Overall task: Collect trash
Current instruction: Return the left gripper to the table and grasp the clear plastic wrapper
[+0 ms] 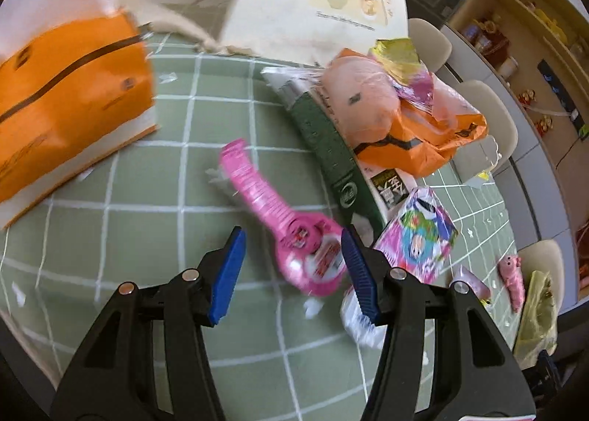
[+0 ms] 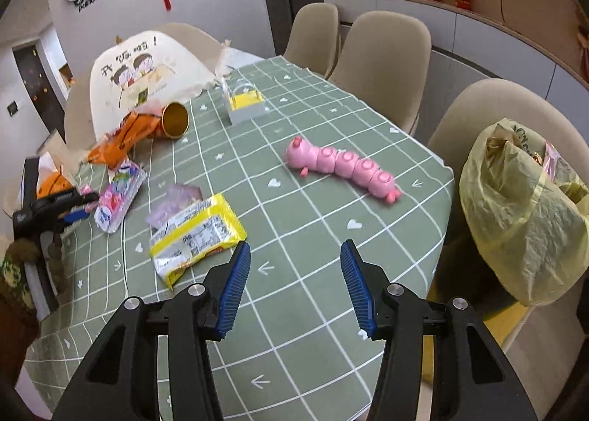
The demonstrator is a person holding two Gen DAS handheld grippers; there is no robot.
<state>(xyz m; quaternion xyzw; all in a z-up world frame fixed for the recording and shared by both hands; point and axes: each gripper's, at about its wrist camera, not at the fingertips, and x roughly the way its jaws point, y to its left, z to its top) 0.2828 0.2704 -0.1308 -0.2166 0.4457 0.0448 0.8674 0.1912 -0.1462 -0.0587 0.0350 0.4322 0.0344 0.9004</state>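
Two claws gape empty; your right gripper (image 2: 294,284) should pinch the light, crinkly yellow wrapper (image 2: 197,235) by its edge.

So the bench (image 2: 313,310) has stuff scattered all over. A snack wrapper (image 2: 197,233) lies toward the near left in the right wrist view, with a caterpillar toy (image 2: 342,167) further back and to its right. Behind those sits a little box (image 2: 246,104), and left of that a tipped-over cup (image 2: 175,120). A trash bag (image 2: 522,218) hangs off the bench's right edge, in front of a chair (image 2: 489,108).
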